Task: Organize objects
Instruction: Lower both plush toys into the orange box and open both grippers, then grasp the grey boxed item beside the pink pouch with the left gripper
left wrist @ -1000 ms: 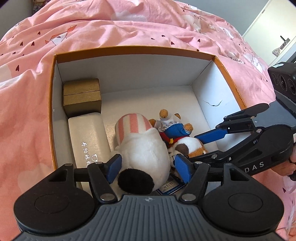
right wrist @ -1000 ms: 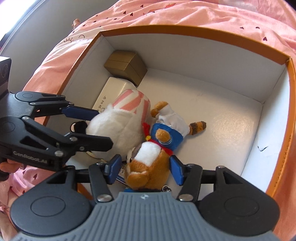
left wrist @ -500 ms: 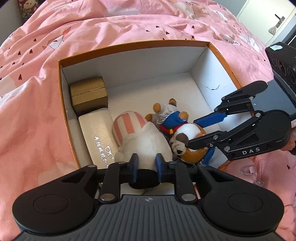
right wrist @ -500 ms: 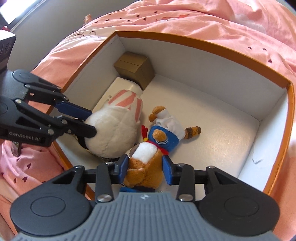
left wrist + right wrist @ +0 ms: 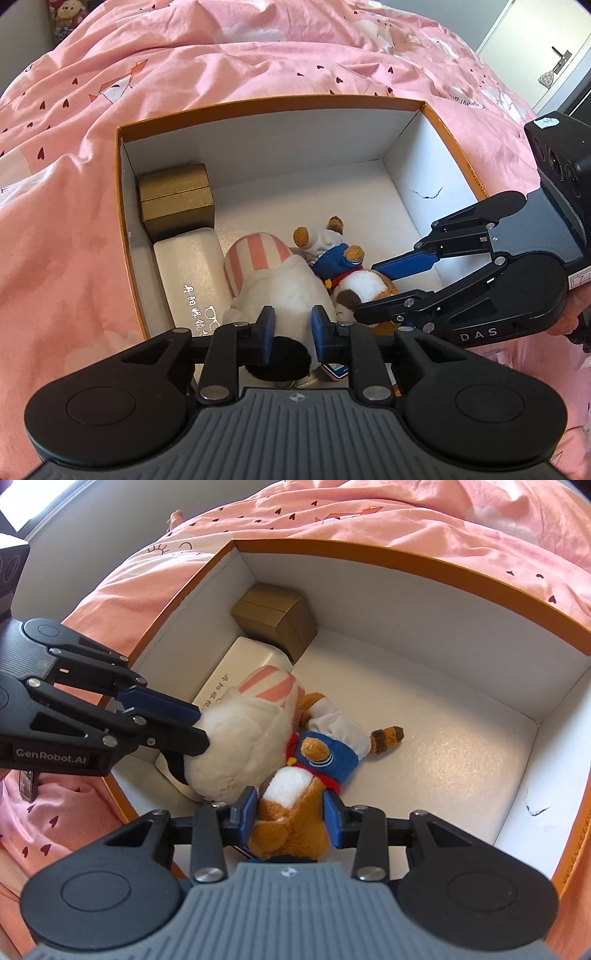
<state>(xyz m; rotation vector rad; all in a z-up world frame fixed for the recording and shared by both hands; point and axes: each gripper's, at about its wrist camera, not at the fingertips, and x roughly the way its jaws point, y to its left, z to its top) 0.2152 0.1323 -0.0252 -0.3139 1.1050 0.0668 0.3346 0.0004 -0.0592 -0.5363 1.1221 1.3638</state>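
Both grippers had closed since a second earlier, when their jaws stood wide on either side of the two toys; each was now clamped on its toy, and the box looked smaller and farther below the cameras.

Seen from the left wrist, the left gripper (image 5: 289, 334) had its blue pads (image 5: 266, 334) pressed narrowly into the near end of the white plush (image 5: 280, 291), whose pink-striped part pointed toward the far wall. That toy lay inside the orange-rimmed box (image 5: 258, 105), just beside a white case (image 5: 188, 269) printed with characters, with a gold carton (image 5: 176, 201) in the far-left corner behind the case. The right gripper (image 5: 380, 284) came in from the right side, its fingers around the brown animal plush (image 5: 364, 286) in a blue top.

Seen from the right wrist, the right gripper (image 5: 290, 818) held the brown animal plush (image 5: 291, 812) by its head end, pads denting the fur on both sides, its striped tail lying on the white floor of the box (image 5: 424, 565). The left gripper (image 5: 192, 727) pinched the white plush (image 5: 236, 746), touching the brown one. The gold carton (image 5: 275, 618) and white case (image 5: 243, 664) sat along the left wall. A pink quilt (image 5: 424, 513) surrounded the box.
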